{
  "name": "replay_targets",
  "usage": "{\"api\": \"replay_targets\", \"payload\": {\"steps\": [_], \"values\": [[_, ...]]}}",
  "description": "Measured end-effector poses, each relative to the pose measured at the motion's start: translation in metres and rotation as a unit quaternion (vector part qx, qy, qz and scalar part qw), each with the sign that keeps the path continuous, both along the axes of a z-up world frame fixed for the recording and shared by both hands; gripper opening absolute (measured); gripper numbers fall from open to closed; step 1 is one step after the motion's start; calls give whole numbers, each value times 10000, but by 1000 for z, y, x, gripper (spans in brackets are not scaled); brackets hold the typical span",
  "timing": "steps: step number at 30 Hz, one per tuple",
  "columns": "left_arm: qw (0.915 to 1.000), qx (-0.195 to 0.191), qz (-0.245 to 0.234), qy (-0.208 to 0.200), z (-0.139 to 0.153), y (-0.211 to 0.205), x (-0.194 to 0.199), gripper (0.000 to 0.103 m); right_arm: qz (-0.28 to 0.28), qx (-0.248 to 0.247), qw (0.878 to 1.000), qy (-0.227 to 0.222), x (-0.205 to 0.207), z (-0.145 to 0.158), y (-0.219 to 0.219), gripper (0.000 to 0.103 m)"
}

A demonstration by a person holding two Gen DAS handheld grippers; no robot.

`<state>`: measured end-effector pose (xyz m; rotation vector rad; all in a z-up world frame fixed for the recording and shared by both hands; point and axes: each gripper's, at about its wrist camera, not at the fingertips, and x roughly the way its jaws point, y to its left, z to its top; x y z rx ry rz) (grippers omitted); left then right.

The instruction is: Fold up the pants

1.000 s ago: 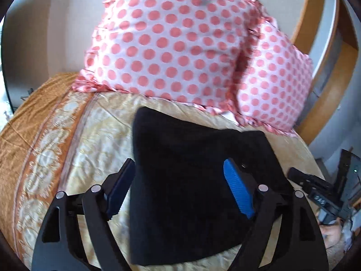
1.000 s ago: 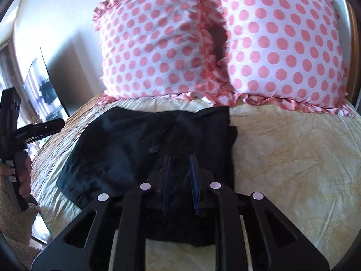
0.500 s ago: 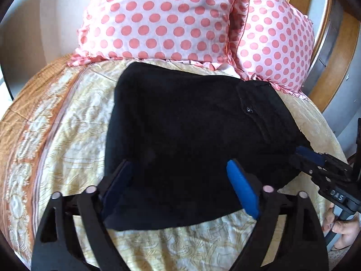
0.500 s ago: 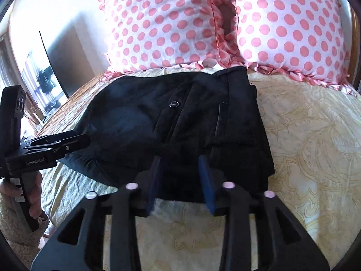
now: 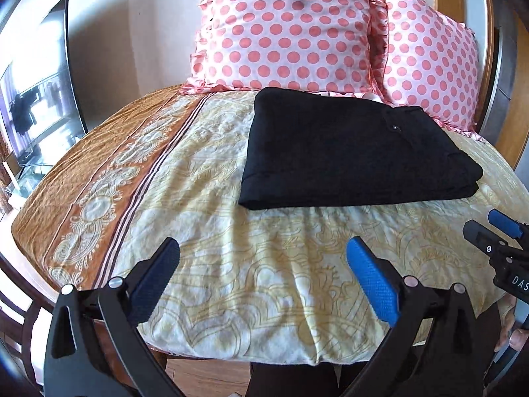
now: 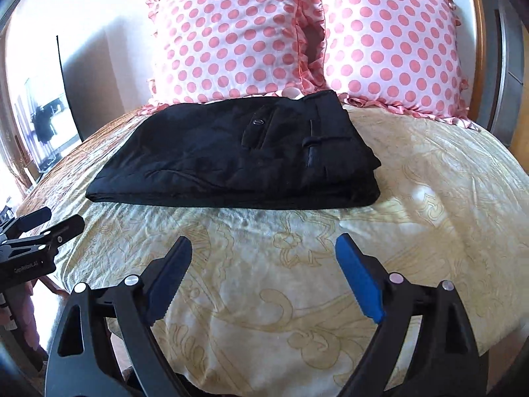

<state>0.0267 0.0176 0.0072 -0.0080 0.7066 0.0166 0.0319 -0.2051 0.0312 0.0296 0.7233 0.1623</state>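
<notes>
Left wrist view: left tongs gape wide, holding nothing; right tongs likewise wide and bare. Pants lie folded ahead of both, apart, on the bed. Folding appears complete; next move calls only for inspection.

Two pink polka-dot pillows with ruffled edges, a left pillow and a right pillow, stood side by side, touching, at the head of the bed. A cream bedsheet with a pale gold scroll pattern covered the mattress, and a brown patterned border ran along its left side. A dark flat screen leaned by the wall at far left, and a wooden headboard rose behind the pillows
</notes>
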Motion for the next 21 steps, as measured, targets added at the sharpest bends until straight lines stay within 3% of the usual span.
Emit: {"api": "replay_targets", "payload": {"steps": [8,11,21], "values": [[9993,223,210,219,-19,-1,-4,101,-222,-440,9987,146,-5,-20,16,99],[9996,83,248,128,-20,3,-8,101,-405,-383,9984,-31,-10,-23,13,102],[9997,132,123,-182,-23,2,-14,101,-442,-347,9982,-230,-16,-26,13,102]]}}
